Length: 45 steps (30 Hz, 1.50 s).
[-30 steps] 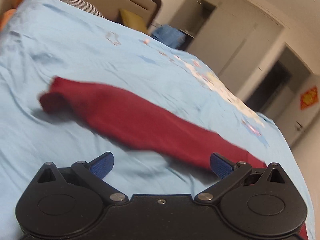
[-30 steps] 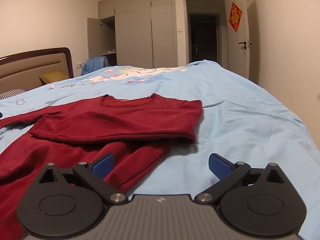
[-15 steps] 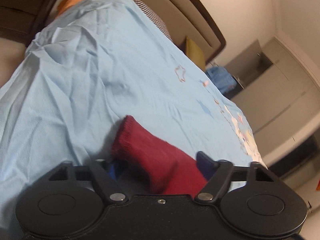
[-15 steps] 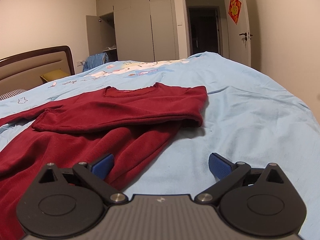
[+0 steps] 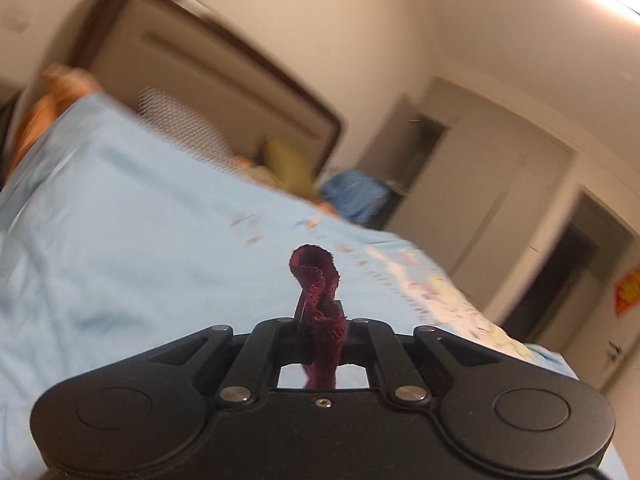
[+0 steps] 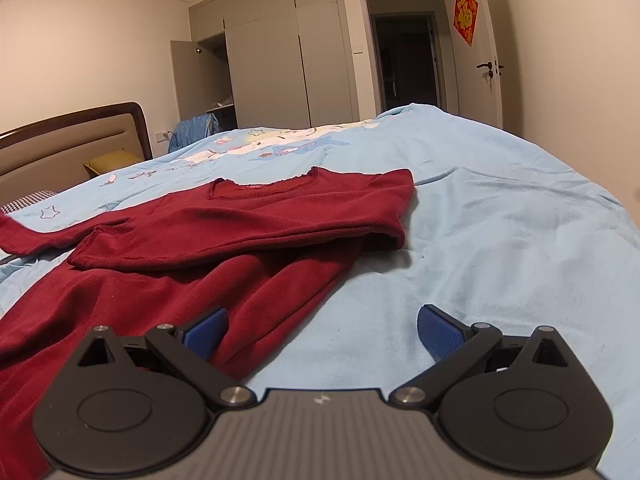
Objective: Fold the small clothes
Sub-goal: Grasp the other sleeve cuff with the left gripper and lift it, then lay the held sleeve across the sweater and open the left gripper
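The cuff [image 5: 316, 276] of one sleeve is pinched between the closed fingers of the left gripper [image 5: 322, 322], with the frilled end standing up ahead of the fingertips and a strip of cloth hanging down behind them through the gap in the body. The left wrist view is blurred and tilted, so how far the cuff is raised off the bed [image 5: 120, 220] cannot be told.

The right gripper [image 6: 320, 330] is held spread and empty, low over the bed. The red top [image 6: 256, 220] is laid ahead of it and to its left; the lower cloth passes under its left finger [image 6: 206, 330], though contact cannot be judged. The other sleeve is already folded across the chest, its long axis running left to right in front of the right gripper. The neckline [image 6: 260, 188] is on the far side.

The held sleeve is judged to be the step in hand: it would be carried rightward, across the body of the top, towards the right gripper's side.
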Motion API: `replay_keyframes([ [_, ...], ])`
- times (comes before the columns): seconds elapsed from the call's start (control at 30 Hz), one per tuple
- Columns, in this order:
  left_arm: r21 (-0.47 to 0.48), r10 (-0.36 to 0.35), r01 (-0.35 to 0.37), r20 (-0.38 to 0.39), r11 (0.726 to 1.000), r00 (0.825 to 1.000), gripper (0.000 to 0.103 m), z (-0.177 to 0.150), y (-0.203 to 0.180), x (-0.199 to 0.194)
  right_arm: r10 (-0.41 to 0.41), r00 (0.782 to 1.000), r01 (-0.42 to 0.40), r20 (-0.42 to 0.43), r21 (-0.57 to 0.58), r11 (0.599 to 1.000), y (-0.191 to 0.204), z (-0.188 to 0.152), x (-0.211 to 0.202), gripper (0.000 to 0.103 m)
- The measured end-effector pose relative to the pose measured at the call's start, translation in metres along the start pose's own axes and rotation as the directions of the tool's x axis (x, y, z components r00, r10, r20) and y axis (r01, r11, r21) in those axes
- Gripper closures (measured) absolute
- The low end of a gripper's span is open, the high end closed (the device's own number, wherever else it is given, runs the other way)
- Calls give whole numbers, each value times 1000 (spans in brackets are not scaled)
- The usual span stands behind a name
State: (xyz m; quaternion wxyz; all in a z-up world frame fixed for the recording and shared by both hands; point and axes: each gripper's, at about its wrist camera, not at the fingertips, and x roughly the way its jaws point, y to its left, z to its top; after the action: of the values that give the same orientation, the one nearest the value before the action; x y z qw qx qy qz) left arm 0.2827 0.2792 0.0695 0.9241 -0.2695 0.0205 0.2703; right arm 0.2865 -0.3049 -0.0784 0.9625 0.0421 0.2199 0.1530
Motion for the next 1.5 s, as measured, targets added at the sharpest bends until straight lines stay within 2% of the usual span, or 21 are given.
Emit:
replay_keyframes([
  [0.07,67,-80,79,18,995,997,98,4,-35,-10,4,1000,-4,4,7,1000,-1,-1,0,0],
  [0.13,110,-167,164,26,980,986,98,6,-70,-20,7,1000,-7,8,14,1000,-1,-1,-1,0],
  [0.2,137,-245,239,25,961,969,98,3,-106,-31,11,1000,-12,12,22,1000,-2,-2,-1,0],
  [0.33,179,-384,379,-9,908,923,98,-12,-173,-51,21,1000,-22,17,39,999,-4,-2,-2,0],
  [0.43,218,-473,475,-65,852,879,98,-45,-217,-71,30,999,-31,22,54,998,-6,-3,-1,0],
  [0.57,217,-567,600,-197,770,799,98,-103,-259,-89,46,998,-48,34,81,996,-10,-5,-2,0],
  [0.67,229,-593,661,-302,715,746,98,-154,-280,-95,52,998,-57,45,105,993,-13,-5,-4,0],
  [0.73,212,-600,690,-361,693,714,98,-183,-287,-94,49,997,-55,57,122,991,-15,-6,-6,0],
  [0.87,137,-574,693,-462,708,676,98,-224,-281,-78,14,996,-30,93,170,985,-19,-9,-12,0],
  [0.93,114,-556,686,-497,719,666,98,-236,-275,-69,0,993,-24,118,206,978,-25,-11,-16,0],
  [1.03,84,-548,695,-551,715,630,96,-247,-268,-59,-9,991,-28,134,270,963,-34,-14,-18,0],
  [1.13,74,-541,705,-586,705,603,82,-251,-265,-53,-6,990,-34,138,283,959,-37,-14,-17,0],
  [1.17,69,-540,708,-596,702,594,71,-252,-263,-52,-8,991,-31,136,280,960,-36,-14,-17,0],
  [1.2,65,-540,709,-601,702,590,56,-252,-261,-54,-10,991,-28,134,278,960,-35,-14,-16,0],
  [1.23,62,-539,708,-603,703,588,48,-250,-260,-54,-11,991,-26,133,277,960,-34,-13,-16,0],
  [1.3,61,-539,710,-606,702,585,26,-247,-252,-56,-10,991,-27,133,279,960,-35,-13,-16,0],
  [1.37,63,-532,712,-620,699,577,14,-242,-243,-57,-11,991,-27,131,280,960,-34,-13,-16,0],
  [1.4,66,-525,709,-625,702,578,9,-238,-239,-58,-11,992,-25,129,279,960,-33,-13,-16,0],
  [1.47,85,-508,697,-623,712,595,4,-232,-226,-59,-12,992,-24,127,278,960,-32,-13,-15,0],
  [1.5,104,-494,689,-620,718,609,3,-228,-220,-61,-12,992,-24,127,278,960,-32,-13,-15,0],
])
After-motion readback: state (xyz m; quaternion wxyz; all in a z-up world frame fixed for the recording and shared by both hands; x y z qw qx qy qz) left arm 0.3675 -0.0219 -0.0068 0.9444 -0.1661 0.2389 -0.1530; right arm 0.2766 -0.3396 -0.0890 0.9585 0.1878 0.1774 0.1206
